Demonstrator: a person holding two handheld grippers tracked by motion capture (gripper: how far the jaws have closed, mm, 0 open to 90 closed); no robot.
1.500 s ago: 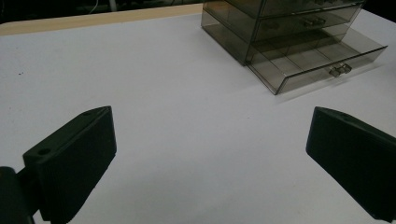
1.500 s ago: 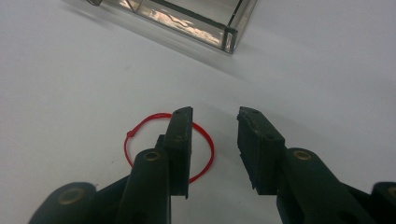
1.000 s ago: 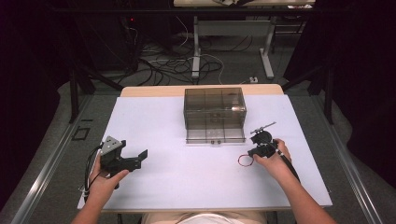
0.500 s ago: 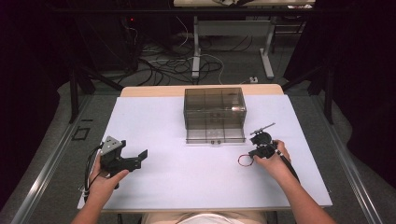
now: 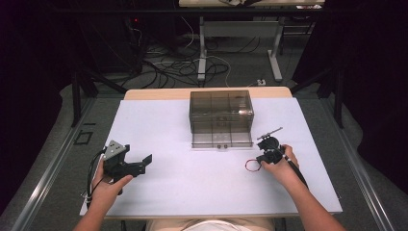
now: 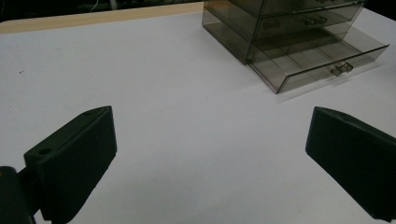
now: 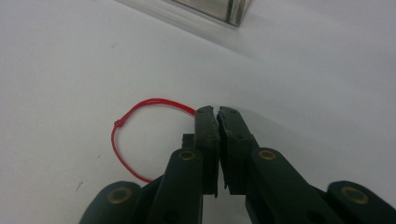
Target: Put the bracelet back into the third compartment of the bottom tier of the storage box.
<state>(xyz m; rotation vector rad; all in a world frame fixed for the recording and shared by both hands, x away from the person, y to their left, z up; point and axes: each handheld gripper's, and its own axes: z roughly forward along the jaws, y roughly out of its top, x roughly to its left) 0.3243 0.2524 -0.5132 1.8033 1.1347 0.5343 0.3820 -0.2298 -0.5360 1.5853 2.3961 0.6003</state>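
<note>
Since the red loop point(image 7: 122, 140) is thin, limp and light, your right gripper point(image 7: 217, 112), jaws just closing, pinches its strand near the 1 knot, while your left gripper point(image 6: 210, 154) gapes empty.

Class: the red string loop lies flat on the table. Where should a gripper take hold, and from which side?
Pinch the thin strand of the red string loop at its arc nearest the right gripper, coming steeply from above: it lies flat on the table, so the tips must straddle one strand, probably clear of the knot.

Bright table, dark surroundings, soft focus
</note>
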